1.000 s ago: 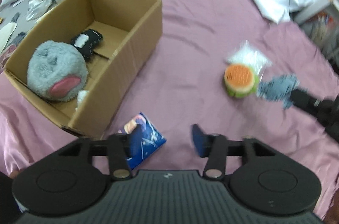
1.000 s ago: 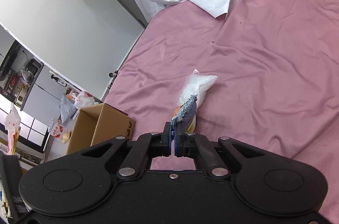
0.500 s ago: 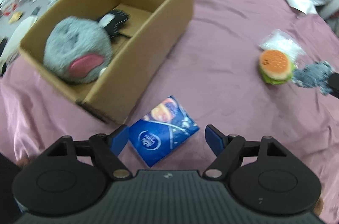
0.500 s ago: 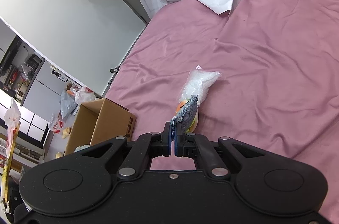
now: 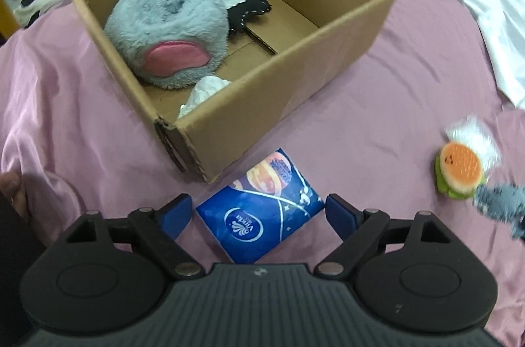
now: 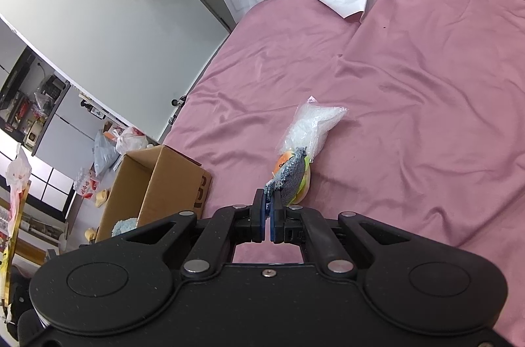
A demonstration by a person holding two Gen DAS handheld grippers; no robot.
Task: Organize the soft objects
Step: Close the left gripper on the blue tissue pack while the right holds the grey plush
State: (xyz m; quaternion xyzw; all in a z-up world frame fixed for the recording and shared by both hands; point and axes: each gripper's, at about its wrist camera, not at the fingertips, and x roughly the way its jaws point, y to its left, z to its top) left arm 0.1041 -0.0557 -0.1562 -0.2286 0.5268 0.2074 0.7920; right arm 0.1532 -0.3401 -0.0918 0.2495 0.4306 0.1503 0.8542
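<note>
Smooth pink bedsheet (image 5: pixel 377 104) with a satin sheen, matt brown corrugated cardboard box (image 5: pixel 295 77), fluffy grey plush toy (image 5: pixel 167 22) with a glossy pink patch, shiny blue plastic tissue pack (image 5: pixel 262 212), crinkled clear plastic bag (image 6: pixel 311 123), nubbly grey-blue cloth (image 6: pixel 290 174), matt black plastic left gripper (image 5: pixel 257 214)

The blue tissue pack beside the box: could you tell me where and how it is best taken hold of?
Probably across its two long side edges, coming from above. The blue tissue pack lies flat on the pink sheet, and the left claw, just opened wider, already straddles it without touching.
</note>
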